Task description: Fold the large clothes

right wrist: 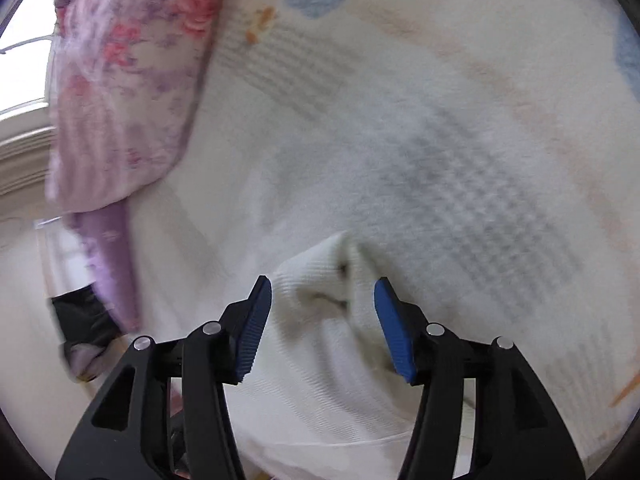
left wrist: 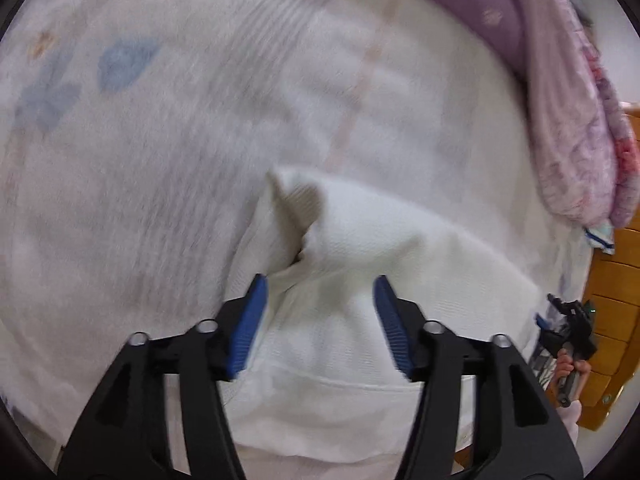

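On the bed: a white garment [left wrist: 360, 240] lies bunched on a pale printed bedsheet [left wrist: 160, 140], near the edge closest to the person.

Garment: thick ribbed white cloth, part folded, with a raised corner and a dark hollow where layers meet; a hem seam runs across it low in the left wrist view.

Left claw [left wrist: 320, 296]: jaws apart, nothing pinched; blue pads stand either side of a fold, the left-hand pad just beside the cloth, the other clear of it.

Right claw [right wrist: 323, 300]: jaws apart, nothing held; the garment's rounded end [right wrist: 320, 288] sits between and just ahead of the pads, apparently untouched, though blur makes it hard to be sure.

Position: both claws point steeply down over the garment, each above one end of the same bundle; the right claw shows small at the left view's far right edge.

Step in hand: judged to be between grips, cloth let go, the next hold to be chosen.

How to do it well: pick a hem or corner, not the middle of the pile; take every layer of that edge; keep both claws level so the fold lands square; flatten the raised corner first.

Risk: thick cloth may slip or spring open.

Around: a floral quilt [right wrist: 120, 80] and purple pillow [left wrist: 460, 0] lie at the bed's far side, well apart from the garment.
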`<act>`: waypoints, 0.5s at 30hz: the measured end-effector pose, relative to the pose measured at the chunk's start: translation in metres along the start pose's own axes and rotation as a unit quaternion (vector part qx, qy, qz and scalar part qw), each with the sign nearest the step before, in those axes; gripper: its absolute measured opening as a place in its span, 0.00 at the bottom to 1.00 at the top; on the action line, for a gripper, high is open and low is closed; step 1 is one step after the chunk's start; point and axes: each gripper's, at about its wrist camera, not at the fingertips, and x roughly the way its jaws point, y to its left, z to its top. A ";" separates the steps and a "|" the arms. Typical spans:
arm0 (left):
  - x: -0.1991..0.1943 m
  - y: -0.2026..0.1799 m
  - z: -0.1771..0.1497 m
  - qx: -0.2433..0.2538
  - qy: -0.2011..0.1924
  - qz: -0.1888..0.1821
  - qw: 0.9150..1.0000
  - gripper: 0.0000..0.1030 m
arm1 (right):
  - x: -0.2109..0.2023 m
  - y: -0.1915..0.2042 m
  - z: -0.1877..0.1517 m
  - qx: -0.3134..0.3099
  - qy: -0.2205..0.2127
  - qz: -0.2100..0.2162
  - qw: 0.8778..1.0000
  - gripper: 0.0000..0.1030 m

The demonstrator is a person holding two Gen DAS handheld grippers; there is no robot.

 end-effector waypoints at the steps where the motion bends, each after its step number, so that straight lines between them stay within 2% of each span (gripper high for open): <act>1: 0.002 0.000 0.002 0.003 -0.003 -0.008 1.000 0.71 | 0.005 0.000 0.002 0.000 0.014 0.003 1.000 0.50; 3: 0.016 0.000 0.006 -0.007 0.003 -0.008 1.000 0.71 | 0.019 -0.001 0.001 -0.003 0.034 -0.008 0.999 0.50; 4: 0.027 0.003 -0.004 -0.017 0.013 -0.016 1.000 0.69 | 0.029 -0.002 0.002 -0.006 0.045 -0.014 0.999 0.50; 6: 0.047 0.012 -0.001 -0.056 0.031 -0.053 0.997 0.46 | 0.035 -0.008 0.001 0.009 0.050 -0.005 0.999 0.51; 7: 0.055 0.020 0.000 -0.073 0.031 -0.062 0.995 0.38 | 0.036 -0.010 0.002 0.021 0.050 0.004 0.999 0.48; 8: 0.055 0.023 -0.007 -0.082 0.022 -0.064 0.994 0.28 | 0.031 -0.006 0.001 0.016 0.038 0.006 0.999 0.44; 9: 0.048 0.021 -0.008 -0.074 0.003 -0.064 0.995 0.24 | 0.026 -0.002 -0.002 0.002 0.028 0.004 1.000 0.37; 10: 0.043 0.019 -0.010 -0.060 -0.009 -0.056 0.997 0.23 | 0.023 0.004 -0.005 -0.022 0.021 -0.008 1.000 0.31; 12: 0.035 0.016 -0.014 -0.044 -0.010 -0.039 0.998 0.22 | 0.017 0.004 -0.009 -0.022 0.018 -0.022 0.999 0.24; 14: 0.036 0.007 -0.010 -0.034 -0.007 -0.031 0.999 0.22 | 0.009 0.009 -0.013 -0.026 0.012 -0.030 0.999 0.24; 15: 0.039 0.005 -0.010 -0.029 -0.003 -0.028 0.999 0.22 | 0.007 0.011 -0.015 -0.034 0.011 -0.043 0.998 0.28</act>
